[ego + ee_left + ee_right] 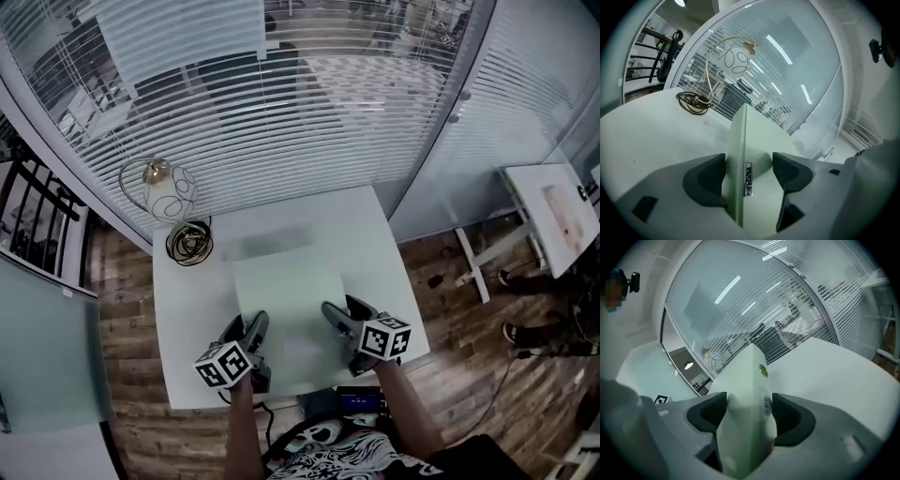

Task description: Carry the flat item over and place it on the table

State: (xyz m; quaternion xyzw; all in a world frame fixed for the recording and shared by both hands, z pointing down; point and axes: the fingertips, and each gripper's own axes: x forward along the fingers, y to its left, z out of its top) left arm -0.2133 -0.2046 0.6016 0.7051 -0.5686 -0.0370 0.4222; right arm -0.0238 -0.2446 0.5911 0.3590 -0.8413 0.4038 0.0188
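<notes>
A pale green flat item (286, 300) lies level over the middle of the white table (187, 309), with a grey shadow past its far edge. Whether it rests on the table I cannot tell. My left gripper (248, 330) holds its near left corner and my right gripper (342, 317) its near right corner. In the left gripper view the flat item (759, 136) runs edge-on between the jaws of the left gripper (749, 171). In the right gripper view the flat item (747, 380) fills the gap of the right gripper (749, 411), both pads against it.
A globe lamp (169, 192) and a coiled cable (189, 244) stand at the table's back left corner. A curved glass wall with blinds (309, 112) runs behind. A second white table (553, 211) stands at right over wood floor. A dark device (356, 401) sits at the near edge.
</notes>
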